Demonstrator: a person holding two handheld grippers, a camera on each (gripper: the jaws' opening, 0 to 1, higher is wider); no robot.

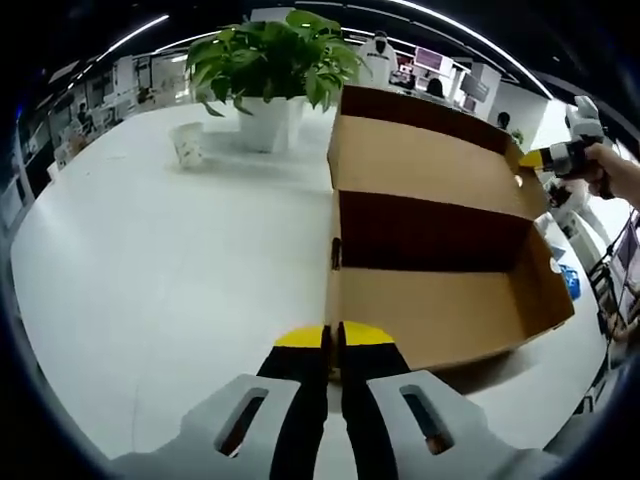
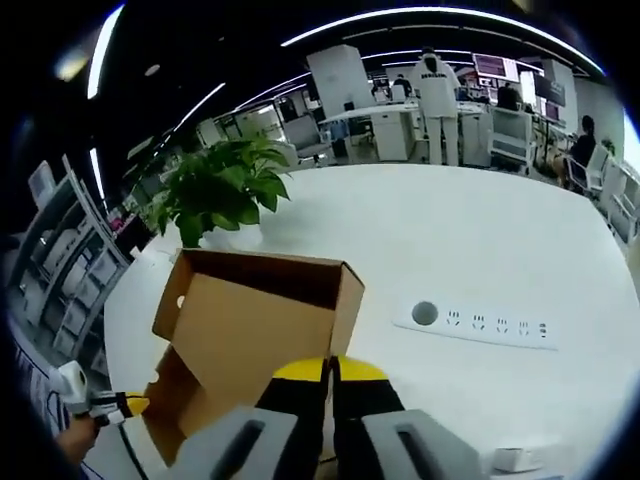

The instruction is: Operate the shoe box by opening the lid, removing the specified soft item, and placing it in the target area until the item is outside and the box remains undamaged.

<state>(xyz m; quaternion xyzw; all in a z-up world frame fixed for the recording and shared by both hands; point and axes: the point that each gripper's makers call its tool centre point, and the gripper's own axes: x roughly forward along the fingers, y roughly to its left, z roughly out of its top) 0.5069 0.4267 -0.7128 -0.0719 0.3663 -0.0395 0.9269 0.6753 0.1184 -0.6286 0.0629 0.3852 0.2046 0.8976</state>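
1. Left gripper view: the brown cardboard shoe box (image 1: 440, 270) sits on the white table (image 1: 150, 270), its hinged lid (image 1: 425, 160) swung up and standing open behind the box body.
2. The box interior that shows is bare cardboard floor and dark shadowed back wall; I cannot make out any soft item inside from here.
3. The left gripper (image 1: 332, 338), black jaws with yellow tips, has its jaws pressed together with nothing between them, tips just at the near left corner of the box.
4. Beyond the box, at the far side of its lid, stands a leafy green plant in a white pot (image 1: 268, 75), with a small white patterned cup (image 1: 188, 143) beside it, farther from the box.
5. At the box's right edge another yellow-tipped gripper (image 1: 560, 157) comes in, held by a person's hand (image 1: 612, 170), right by the lid's corner.
6. Right gripper view: the right gripper (image 2: 329, 372) is also closed on nothing, its tips just in front of the open box (image 2: 250, 330).
7. On the table beside the box, away from the plant (image 2: 215, 190), lies a white power strip (image 2: 480, 322).
8. Low beside the box, a yellow-tipped gripper (image 2: 120, 405) pokes in.
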